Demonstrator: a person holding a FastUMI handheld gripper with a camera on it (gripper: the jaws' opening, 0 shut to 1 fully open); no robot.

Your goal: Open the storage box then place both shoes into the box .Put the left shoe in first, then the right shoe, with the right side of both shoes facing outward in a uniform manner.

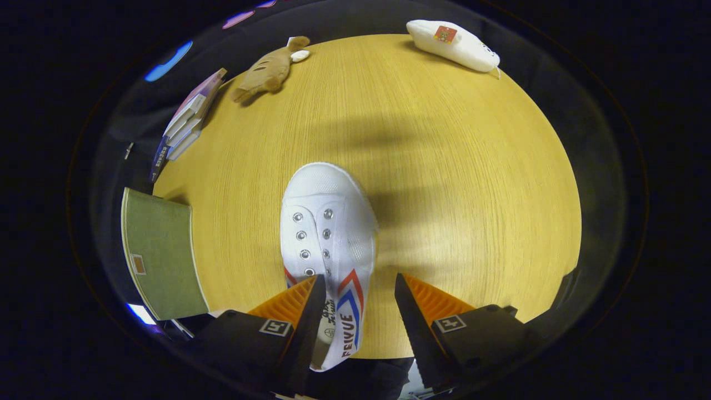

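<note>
A round, pale wooden table (455, 166) is taking up most of the room in front of me, its grain running in fine lines, with soft shadows lying across its middle. Off its left side a green box (161, 255) is sitting at the table's edge, flat top facing up. Beyond it a small stack of books (186, 119) is resting on the rim, and just past that a brown plush animal (266, 72) is lying on the wood.

In the middle, a white canvas shoe (328, 244) with red and blue stripes is lying on the table, toe pointing away, its heel end reaching back between the fingers. The gripper (358, 294) is hanging open over it: the left finger is sitting at or over the shoe's side, though I cannot tell if it is touching, and the right finger is standing apart over bare wood.

At the far right edge a white plush toy (452, 44) is lying. Darkness is surrounding the table.
</note>
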